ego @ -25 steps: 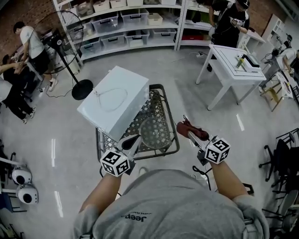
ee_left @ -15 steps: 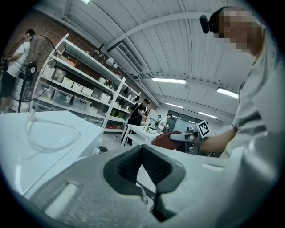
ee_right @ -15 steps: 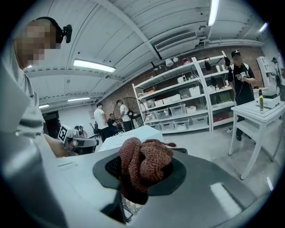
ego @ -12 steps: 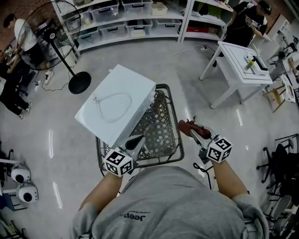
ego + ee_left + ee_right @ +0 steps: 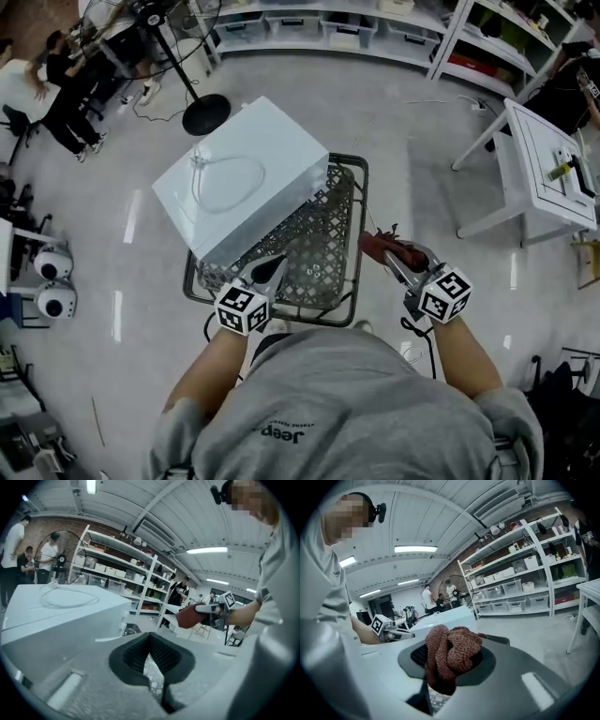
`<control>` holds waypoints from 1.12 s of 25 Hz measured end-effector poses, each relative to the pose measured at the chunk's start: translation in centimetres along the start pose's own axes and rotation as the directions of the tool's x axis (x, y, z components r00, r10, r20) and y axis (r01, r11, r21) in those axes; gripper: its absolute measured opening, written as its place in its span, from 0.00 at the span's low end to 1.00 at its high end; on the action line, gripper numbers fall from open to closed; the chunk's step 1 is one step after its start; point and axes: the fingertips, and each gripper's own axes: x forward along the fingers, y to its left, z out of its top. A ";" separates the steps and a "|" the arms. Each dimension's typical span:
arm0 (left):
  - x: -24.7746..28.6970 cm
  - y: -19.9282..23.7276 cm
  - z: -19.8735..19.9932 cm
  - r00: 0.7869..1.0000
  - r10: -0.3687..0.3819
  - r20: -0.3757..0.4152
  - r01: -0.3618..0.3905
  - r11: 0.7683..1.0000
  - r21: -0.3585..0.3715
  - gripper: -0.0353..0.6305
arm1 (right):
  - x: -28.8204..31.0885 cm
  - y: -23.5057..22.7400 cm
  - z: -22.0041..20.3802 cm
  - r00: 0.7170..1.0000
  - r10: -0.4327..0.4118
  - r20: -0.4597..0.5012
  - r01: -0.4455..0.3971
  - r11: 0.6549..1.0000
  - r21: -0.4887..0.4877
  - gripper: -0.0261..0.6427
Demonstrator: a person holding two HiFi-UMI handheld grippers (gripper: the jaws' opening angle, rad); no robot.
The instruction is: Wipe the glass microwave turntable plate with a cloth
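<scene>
Here the right gripper [image 5: 440, 670] clenches a bunched, knitted red cloth [image 5: 451, 649]; the left gripper [image 5: 153, 662], ribbed pads shut on nothing, hovers at the wire-mesh cart's [image 5: 359, 246] near edge.

Left gripper [image 5: 271, 269] holds its fingers together, right gripper [image 5: 393, 259] clamps a cloth [image 5: 377, 244].

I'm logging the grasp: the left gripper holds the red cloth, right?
Not quite. It is the right gripper that holds the red cloth; the right gripper view shows it bunched between the jaws.
</scene>
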 end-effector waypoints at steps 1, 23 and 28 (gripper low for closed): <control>0.1 0.2 -0.9 0.999 0.038 -0.020 -0.038 0.999 0.011 0.05 | -0.1 -0.5 -0.1 1.000 0.019 -0.010 -0.019 1.000 -0.009 0.20; 4.0 6.2 -21.1 0.924 0.029 -0.382 0.123 0.922 0.367 0.05 | 8.2 -1.6 -11.3 0.988 0.008 -0.151 -0.007 1.000 0.007 0.20; 4.9 6.3 -23.7 0.913 0.056 -0.404 0.118 0.911 0.394 0.05 | 9.7 -2.2 -13.8 0.988 0.019 -0.156 -0.017 1.000 0.012 0.20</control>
